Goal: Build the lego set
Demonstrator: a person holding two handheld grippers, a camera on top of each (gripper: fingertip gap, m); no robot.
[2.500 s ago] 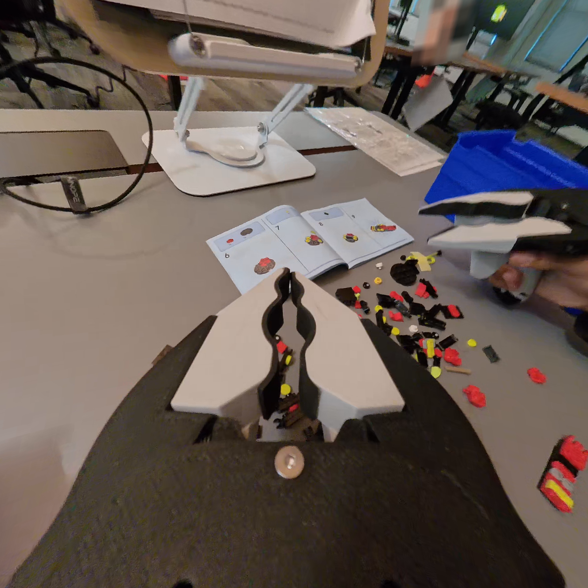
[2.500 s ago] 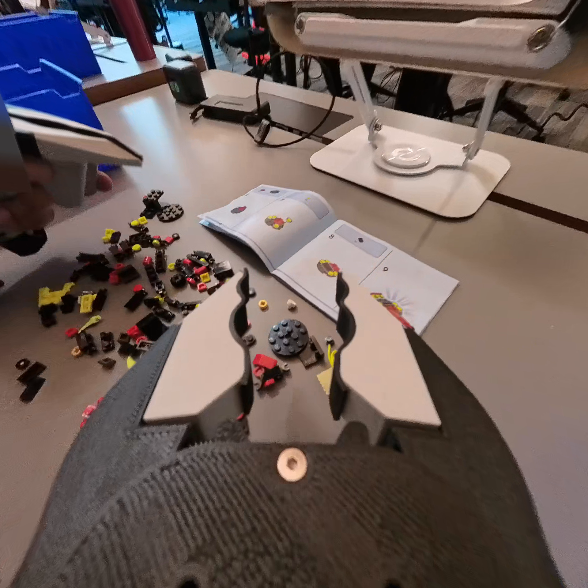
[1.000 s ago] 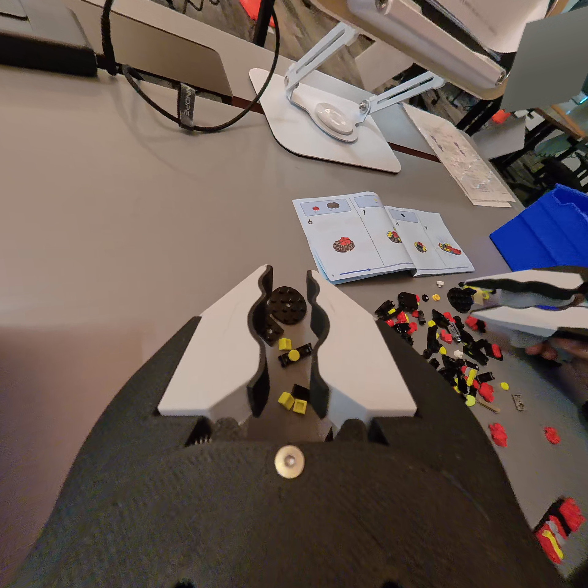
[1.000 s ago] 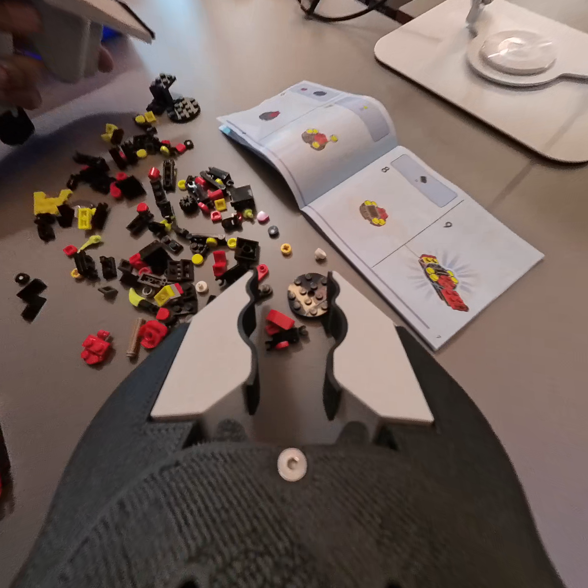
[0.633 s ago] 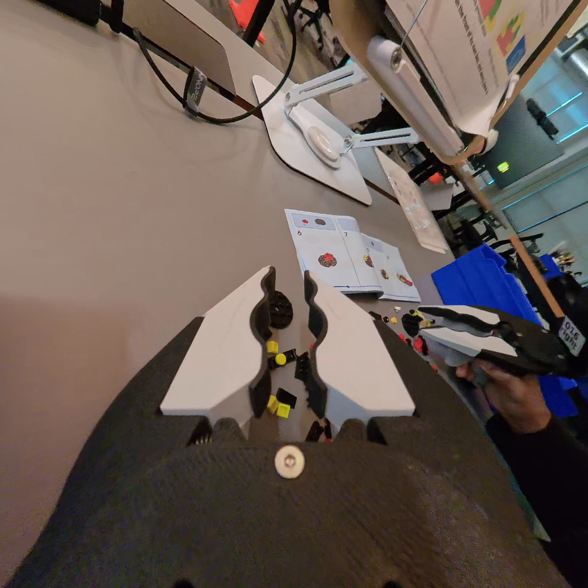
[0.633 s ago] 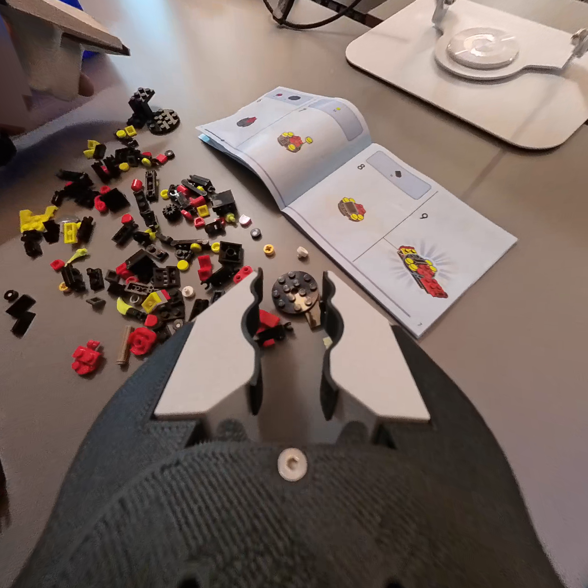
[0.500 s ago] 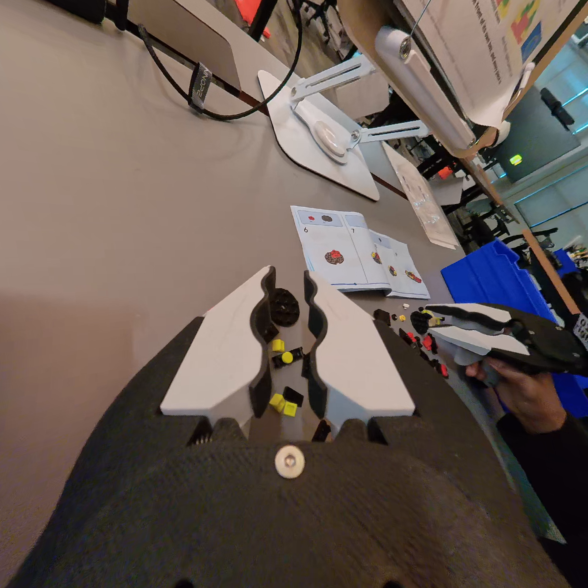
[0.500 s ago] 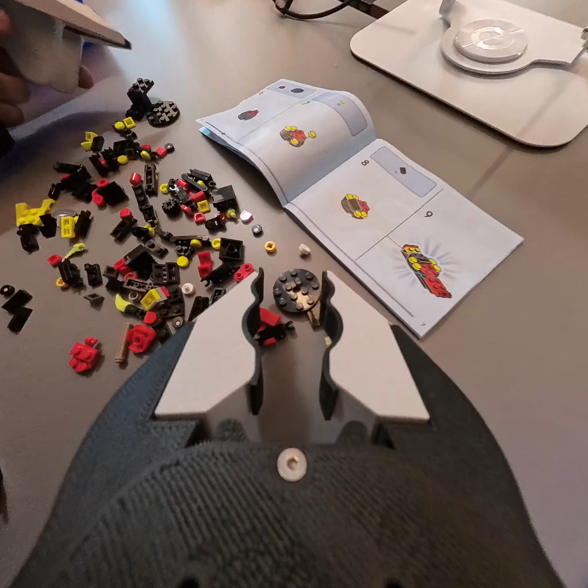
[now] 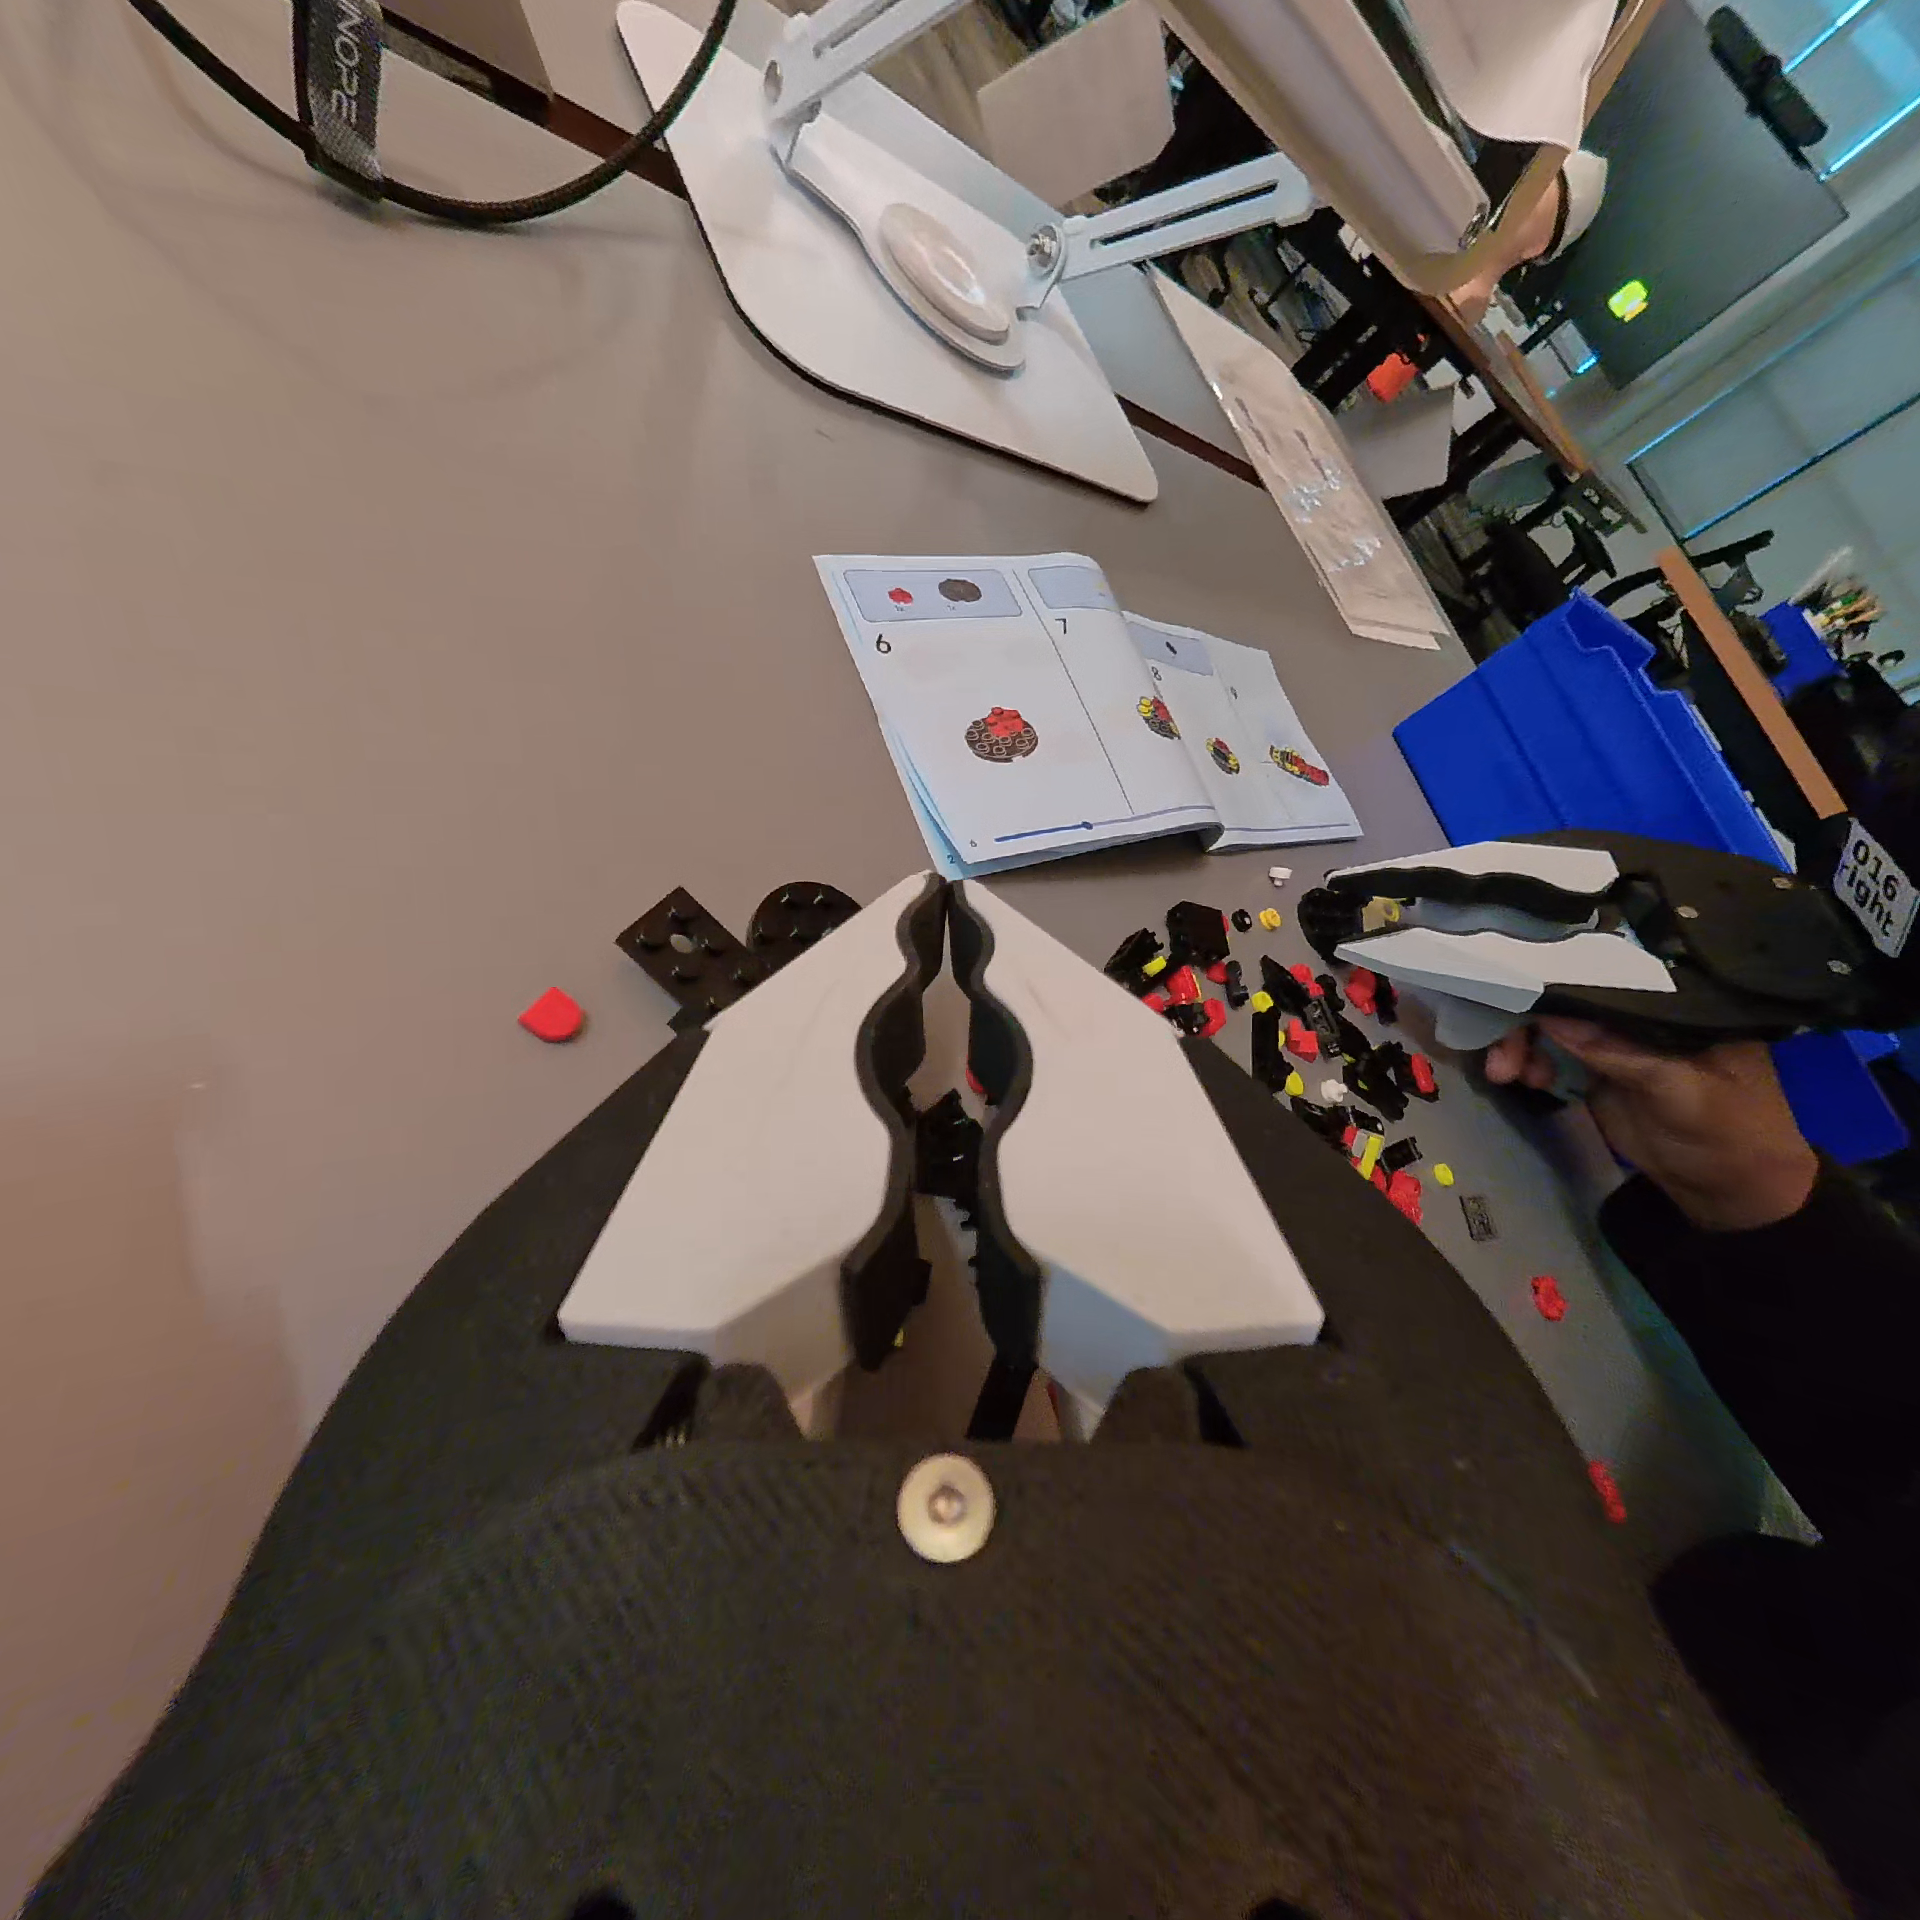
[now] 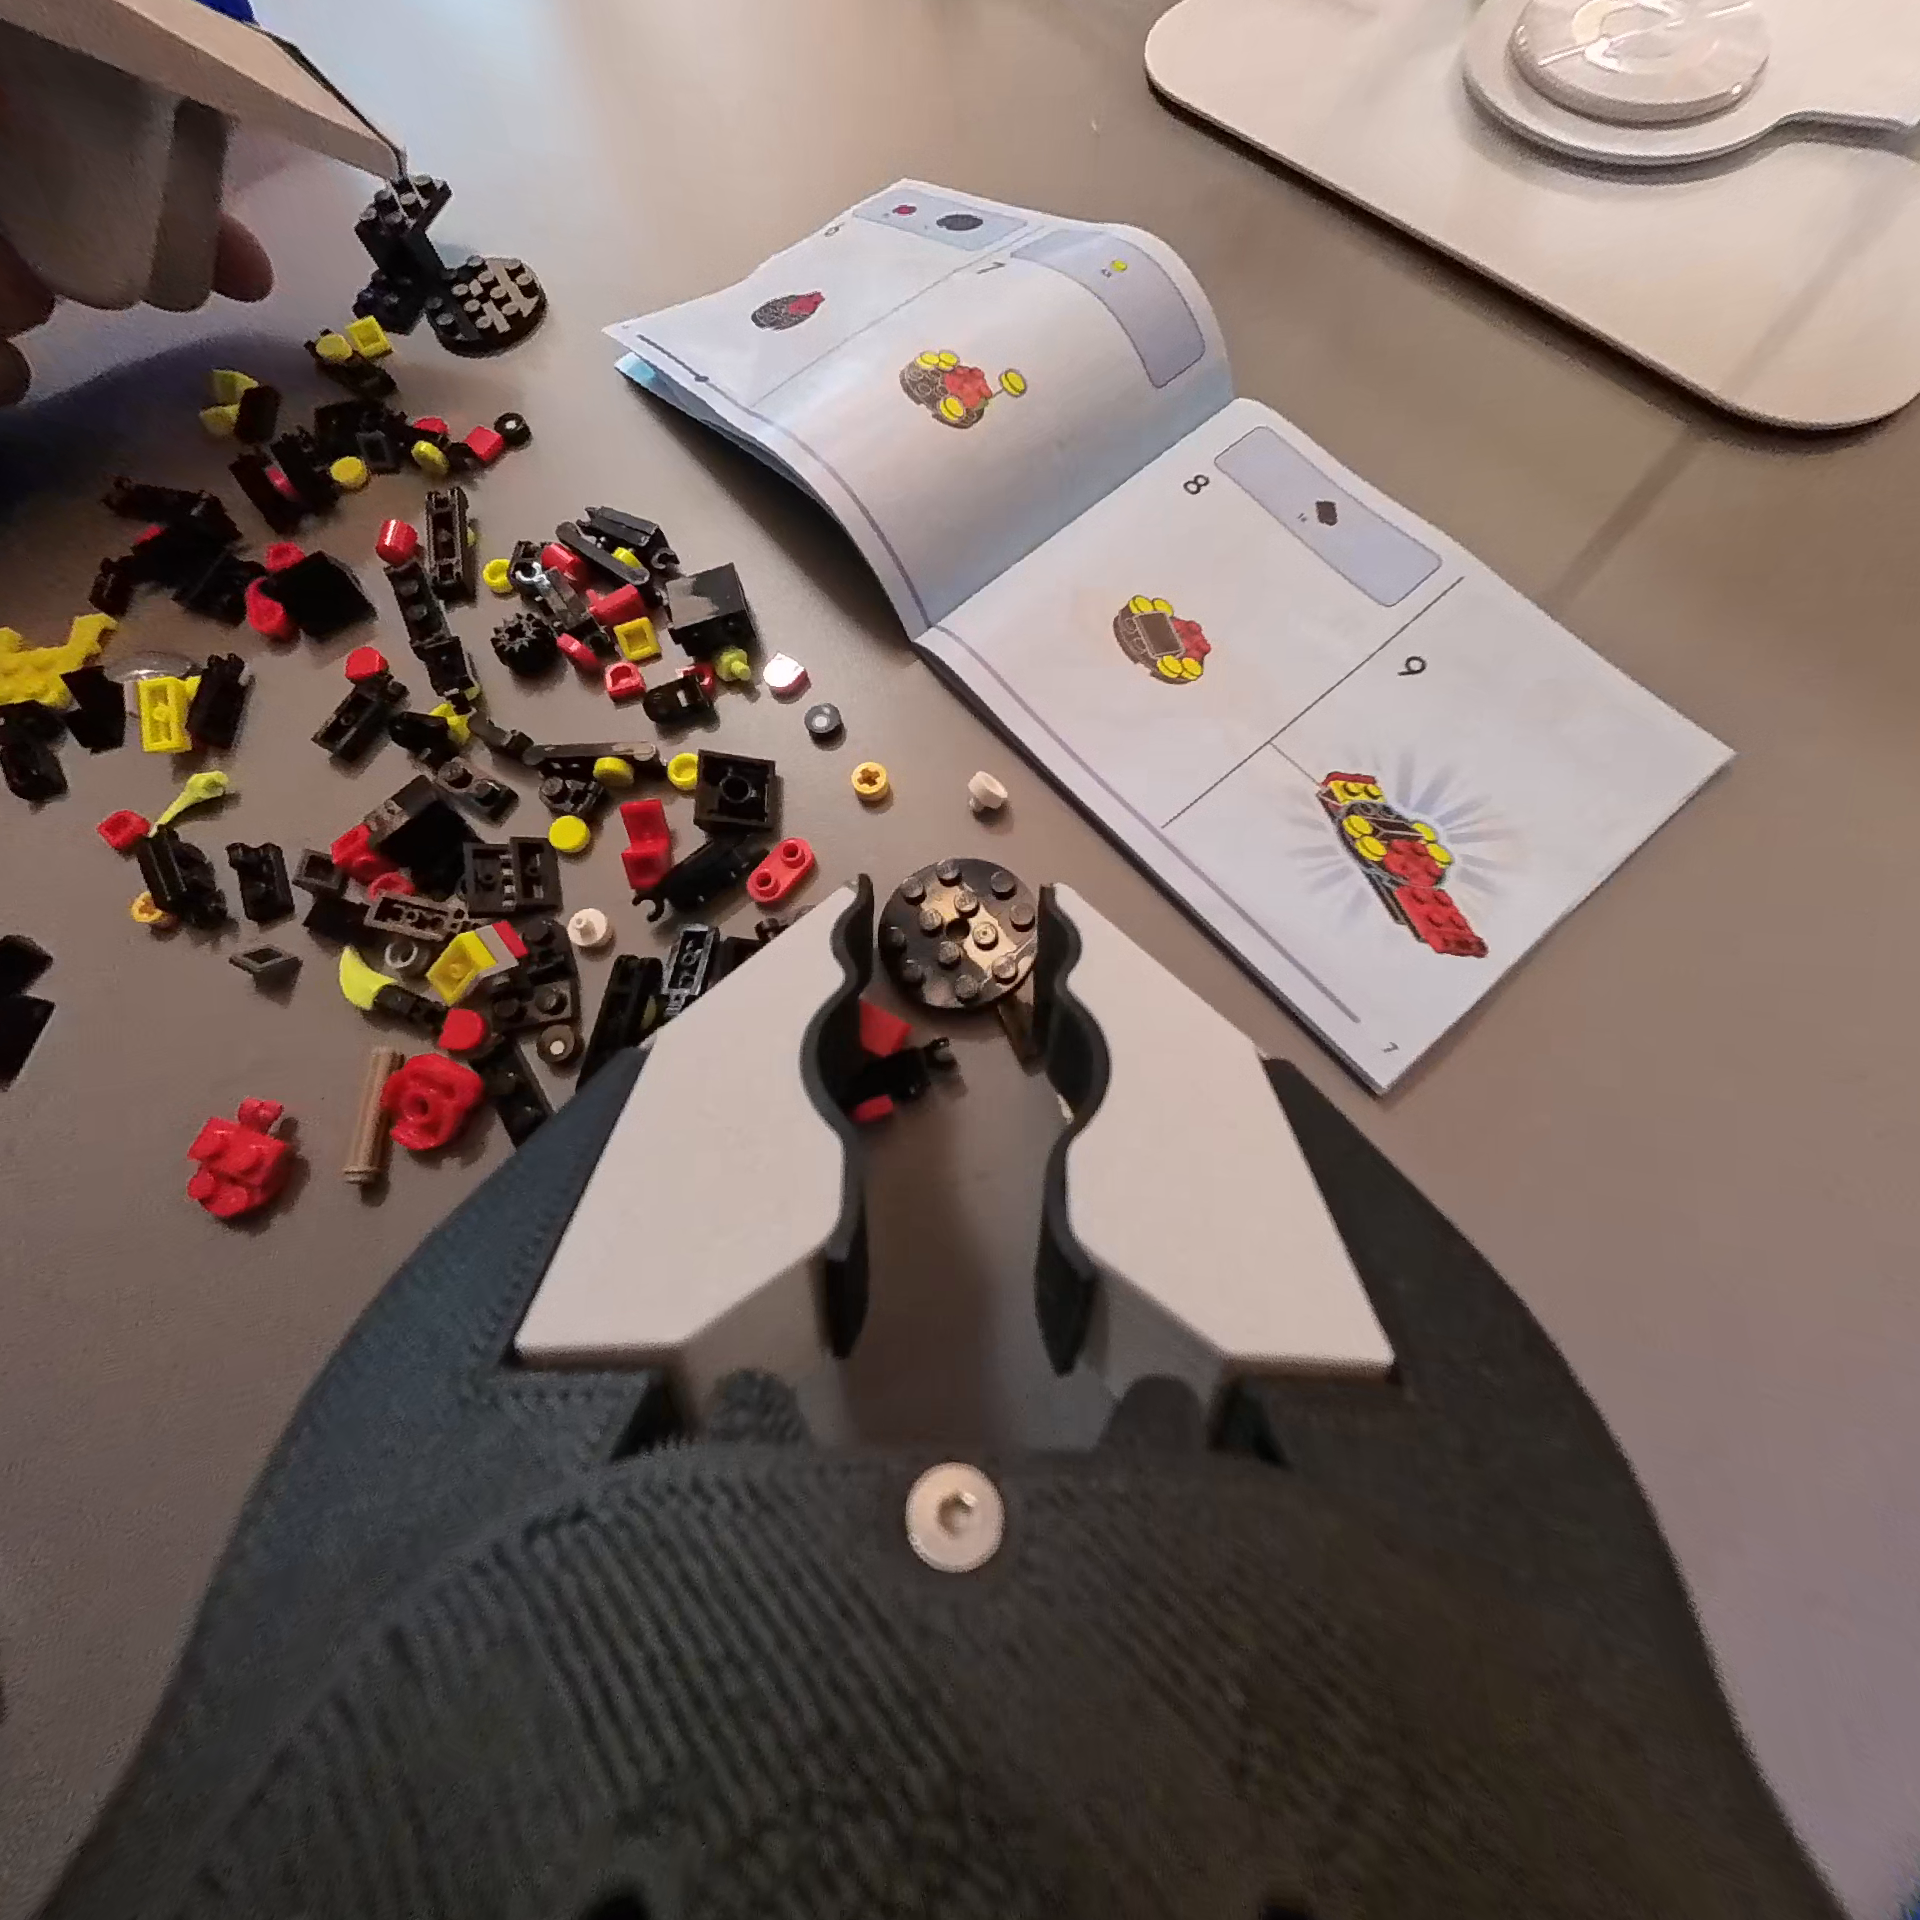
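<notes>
My left gripper (image 9: 948, 888) is shut, fingertips together. It is low over the table beside a black stacked piece (image 9: 686, 951) and a round black plate (image 9: 800, 914). In the right wrist view its tip (image 10: 395, 156) touches the top of that stacked piece (image 10: 405, 223). A black piece shows through the gap farther back; I cannot tell if it is gripped. My right gripper (image 10: 954, 899) is open, with another round black plate (image 10: 956, 945) lying between its fingertips. It also shows in the left wrist view (image 9: 1340, 925). Loose black, red and yellow pieces (image 10: 416, 727) lie to its left.
The open instruction booklet (image 10: 1143, 582) lies beyond the pieces. A white stand base (image 9: 914, 312) and a black cable (image 9: 343, 135) are at the back. A blue bin (image 9: 1590, 727) stands at the right. A red tile (image 9: 551, 1013) lies alone at the left. Left tips to right tips: about 20 cm.
My left gripper has closed and moved in against the black stacked piece. My right gripper has stayed over its round black plate, its jaws slightly narrower.
</notes>
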